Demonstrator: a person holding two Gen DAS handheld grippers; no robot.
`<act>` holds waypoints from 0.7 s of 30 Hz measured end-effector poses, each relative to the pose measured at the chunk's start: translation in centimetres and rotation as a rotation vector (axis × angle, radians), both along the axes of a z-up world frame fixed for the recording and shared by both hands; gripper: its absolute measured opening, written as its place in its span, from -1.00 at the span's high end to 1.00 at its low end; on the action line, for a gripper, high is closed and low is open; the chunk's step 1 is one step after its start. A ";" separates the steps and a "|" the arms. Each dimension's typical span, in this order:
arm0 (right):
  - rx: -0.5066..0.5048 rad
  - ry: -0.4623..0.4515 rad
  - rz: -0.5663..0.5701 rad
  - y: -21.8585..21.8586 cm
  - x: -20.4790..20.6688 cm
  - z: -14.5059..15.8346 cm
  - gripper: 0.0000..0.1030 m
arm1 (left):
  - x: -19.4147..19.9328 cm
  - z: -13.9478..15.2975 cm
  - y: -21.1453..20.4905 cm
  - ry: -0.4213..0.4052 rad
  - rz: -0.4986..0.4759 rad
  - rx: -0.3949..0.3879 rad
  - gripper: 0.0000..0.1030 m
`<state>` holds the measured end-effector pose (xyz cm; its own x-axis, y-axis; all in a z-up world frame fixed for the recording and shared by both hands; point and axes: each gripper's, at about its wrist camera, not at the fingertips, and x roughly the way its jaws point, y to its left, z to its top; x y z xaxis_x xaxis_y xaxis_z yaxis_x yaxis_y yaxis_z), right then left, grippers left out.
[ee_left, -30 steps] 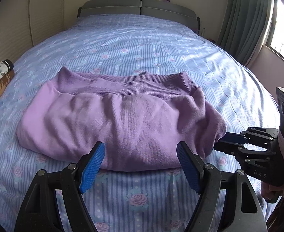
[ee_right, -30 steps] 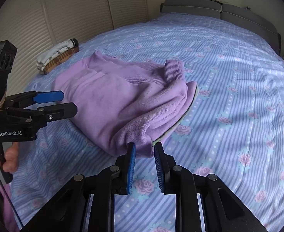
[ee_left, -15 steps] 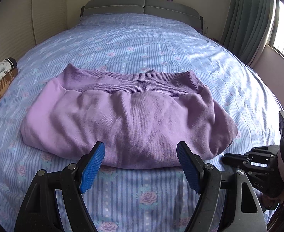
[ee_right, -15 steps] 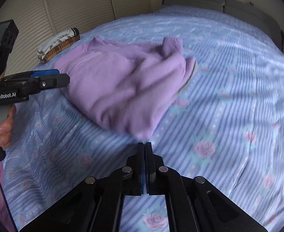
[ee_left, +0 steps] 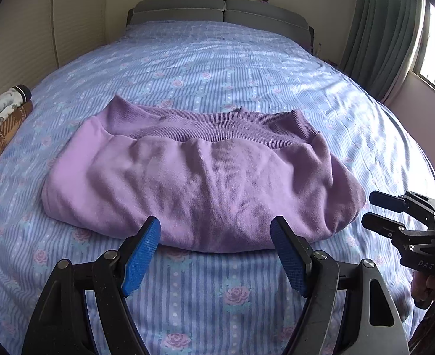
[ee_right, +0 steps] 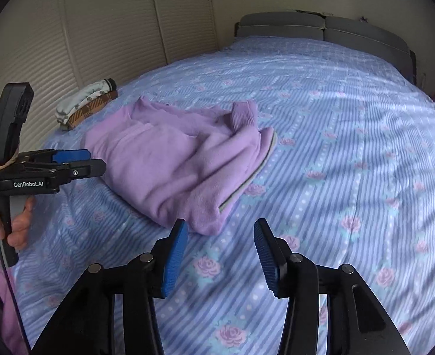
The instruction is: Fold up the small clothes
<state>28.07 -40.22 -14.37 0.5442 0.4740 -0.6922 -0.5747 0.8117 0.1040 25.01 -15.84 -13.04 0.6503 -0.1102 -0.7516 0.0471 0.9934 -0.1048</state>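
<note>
A purple sweater [ee_left: 199,177] lies folded on the bed, its ribbed hem turned toward the headboard. My left gripper [ee_left: 216,224] stands open just short of the sweater's near edge, with nothing between its pads. In the right wrist view the sweater [ee_right: 182,159] shows a grey lining edge, and its near corner lies just ahead of my right gripper [ee_right: 220,227]. That gripper's jaws are opening and hold nothing. The right gripper [ee_left: 370,210] hovers beside the sweater's right end. A hand holds the left gripper [ee_right: 94,161] at the sweater's left side.
A small stack of folded clothes [ee_left: 1,124] sits at the bed's left edge, also in the right wrist view [ee_right: 84,106]. The blue flowered bedsheet [ee_left: 217,59] runs back to a grey headboard [ee_left: 217,9]. Louvred doors [ee_right: 69,44] stand to the left, curtains [ee_left: 380,29] to the right.
The right gripper let go of the sweater's corner, drew back a little, shut fully, and has now opened. The left gripper stayed put and open.
</note>
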 end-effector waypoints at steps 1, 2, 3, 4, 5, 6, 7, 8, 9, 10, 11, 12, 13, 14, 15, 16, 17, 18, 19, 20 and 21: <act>-0.011 0.001 0.027 0.5 0.2 0.1 0.08 | 0.0 0.0 0.1 0.001 0.002 0.000 -0.48; -0.022 0.002 0.054 0.9 0.4 0.2 0.08 | 0.0 0.0 0.1 0.002 0.004 -0.002 -0.48; -0.029 0.006 0.078 1.3 0.5 0.1 0.09 | 0.1 0.0 0.2 0.001 0.004 -0.001 -0.48; -0.033 0.016 0.096 1.6 0.8 0.0 0.09 | 0.1 0.0 0.2 0.002 0.004 0.001 -0.48; -0.034 0.030 0.108 1.8 1.2 -0.1 0.09 | 0.1 0.0 0.2 0.003 0.004 0.002 -0.48; -0.029 0.044 0.117 1.9 1.6 -0.3 0.12 | 0.1 -0.1 0.2 0.004 0.004 0.003 -0.48; -0.017 0.061 0.132 2.0 2.0 -0.5 0.23 | 0.2 -0.1 0.3 0.007 0.003 0.003 -0.48; -0.006 0.077 0.145 2.0 2.1 -0.7 0.29 | 0.2 -0.1 0.3 0.008 0.005 0.004 -0.48; 0.000 0.089 0.159 2.2 2.2 -0.9 0.42 | 0.3 -0.2 0.4 0.009 0.006 0.004 -0.48; -0.004 0.093 0.166 2.3 2.2 -1.0 0.42 | 0.3 -0.2 0.5 0.010 0.008 0.004 -0.48; -0.006 0.097 0.173 2.4 2.1 -1.0 0.43 | 0.4 -0.3 0.5 0.012 0.010 0.004 -0.48; -0.006 0.101 0.176 2.3 2.0 -1.1 0.45 | 0.5 -0.3 0.6 0.013 0.010 0.003 -0.48; -0.005 0.107 0.176 2.1 2.0 -1.2 0.48 | 0.5 -0.4 0.6 0.013 0.011 0.002 -0.48; -0.002 0.110 0.173 1.9 1.9 -1.3 0.50 | 0.6 -0.4 0.7 0.013 0.011 0.002 -0.48; -0.003 0.120 0.168 1.7 1.9 -1.6 0.54 | 0.6 -0.4 0.6 0.013 0.009 0.002 -0.48; -0.005 0.119 0.164 1.6 1.7 -1.7 0.57 | 0.6 -0.4 0.6 0.013 0.007 0.003 -0.48; -0.010 0.108 0.159 1.5 1.4 -1.8 0.58 | 0.5 -0.4 0.5 0.013 0.006 0.005 -0.48; -0.018 0.104 0.153 1.5 1.2 -2.0 0.60 | 0.5 -0.5 0.5 0.015 0.003 0.007 -0.48; -0.027 0.105 0.147 1.6 0.9 -2.2 0.61 | 0.5 -0.5 0.5 0.016 0.002 0.009 -0.48; -0.029 0.108 0.140 1.6 0.8 -2.4 0.61 | 0.5 -0.5 0.5 0.015 0.001 0.010 -0.48; -0.029 0.109 0.128 1.6 0.6 -2.5 0.61 | 0.5 -0.4 0.6 0.015 0.001 0.010 -0.48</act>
<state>28.70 -38.63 -16.90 0.4012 0.5139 -0.7582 -0.6602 0.7360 0.1495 25.48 -15.28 -13.45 0.6391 -0.1016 -0.7624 0.0445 0.9945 -0.0953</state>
